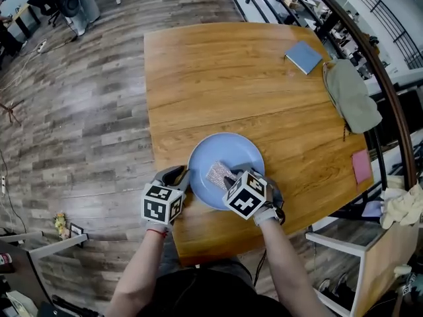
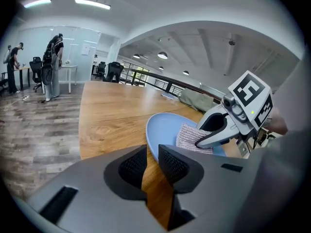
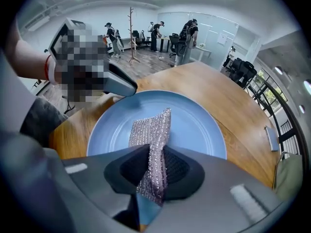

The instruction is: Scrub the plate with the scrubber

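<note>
A round light-blue plate (image 1: pixel 228 152) lies near the front edge of the wooden table (image 1: pixel 218 78). A silvery mesh scrubber (image 1: pixel 217 174) rests on the plate's near side, and my right gripper (image 1: pixel 232 179) is shut on it. In the right gripper view the scrubber (image 3: pixel 153 130) runs from between the jaws of the right gripper (image 3: pixel 153 166) out onto the plate (image 3: pixel 199 125). My left gripper (image 1: pixel 180 176) sits at the plate's left rim. In the left gripper view the left gripper (image 2: pixel 151 154) has its jaws nearly together over bare wood, beside the plate's edge (image 2: pixel 163 127).
A blue pad (image 1: pixel 304 57), a grey-green cloth (image 1: pixel 350 94) and a pink pad (image 1: pixel 361 166) lie along the table's right side. A dark railing (image 1: pixel 390 91) runs just beyond that edge. Several people (image 3: pixel 187 35) stand at desks far off.
</note>
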Demonstrator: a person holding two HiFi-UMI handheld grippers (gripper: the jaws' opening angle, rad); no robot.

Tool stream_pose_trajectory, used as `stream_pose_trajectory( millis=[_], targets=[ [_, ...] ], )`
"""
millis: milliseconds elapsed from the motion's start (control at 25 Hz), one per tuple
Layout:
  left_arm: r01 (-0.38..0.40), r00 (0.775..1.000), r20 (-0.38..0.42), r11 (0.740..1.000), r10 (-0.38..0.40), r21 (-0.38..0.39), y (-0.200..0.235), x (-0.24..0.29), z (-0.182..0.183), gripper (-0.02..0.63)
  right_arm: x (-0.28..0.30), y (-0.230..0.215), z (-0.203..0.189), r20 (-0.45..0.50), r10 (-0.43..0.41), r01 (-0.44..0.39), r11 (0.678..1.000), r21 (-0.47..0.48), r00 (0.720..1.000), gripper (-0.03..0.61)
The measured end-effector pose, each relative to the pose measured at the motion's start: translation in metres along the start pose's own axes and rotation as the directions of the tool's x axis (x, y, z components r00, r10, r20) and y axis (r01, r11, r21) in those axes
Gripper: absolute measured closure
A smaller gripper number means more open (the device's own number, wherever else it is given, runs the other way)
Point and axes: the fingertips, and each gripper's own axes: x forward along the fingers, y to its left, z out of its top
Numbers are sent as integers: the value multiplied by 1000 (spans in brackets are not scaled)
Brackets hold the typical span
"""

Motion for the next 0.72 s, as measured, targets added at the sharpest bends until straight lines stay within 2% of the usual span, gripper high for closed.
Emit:
stream_pose_trajectory(
  millis=[200,360,440,720],
  targets=[
    [50,997,-56,999,-50,10,-6,9,-4,550,11,7,11,-10,31,-31,998,-59,999,499],
    [86,993,-78,995,-89,-39,-7,9,-4,557,19,6,19,-18,49,-50,995,-91,999,497],
    [99,991,-86,995,-102,-33,-8,9,-4,557,22,3,23,-7,53,-53,995,-83,999,495],
    [110,986,-119,994,-112,-26,-7,10,-4,557,30,-22,36,-8,5,-6,995,-98,1000,495]
  ],
)
